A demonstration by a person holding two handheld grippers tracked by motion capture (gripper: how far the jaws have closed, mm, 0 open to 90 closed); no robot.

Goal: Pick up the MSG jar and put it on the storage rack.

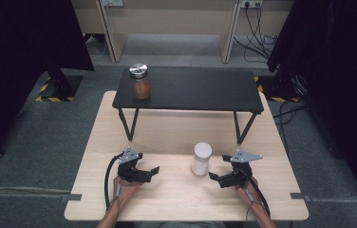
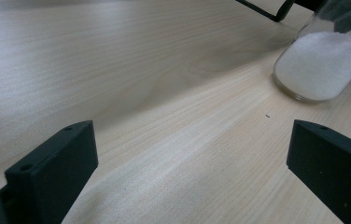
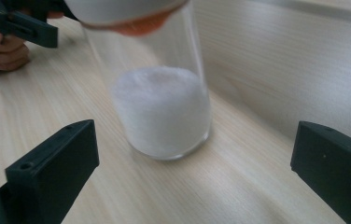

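Observation:
A clear glass jar of white powder (image 1: pixel 201 159) with a white lid stands upright on the light wooden table (image 1: pixel 167 133), between my two grippers. My right gripper (image 1: pixel 213 176) is just right of it and open; the jar (image 3: pixel 162 109) stands close ahead of its spread jaws, a little left of centre, untouched. My left gripper (image 1: pixel 153 170) rests left of the jar and is open, with bare table between its jaws; the jar (image 2: pixel 323 65) sits further off at the upper right of that view. A second jar with brown powder (image 1: pixel 141 81) and a metal lid stands on the black shelf.
A low black shelf (image 1: pixel 191 90) on thin metal legs spans the far half of the table. Grey carpet surrounds the table, with cables at the right and dark curtains on both sides. The other hand with its gripper (image 3: pixel 10 28) shows in the right gripper view.

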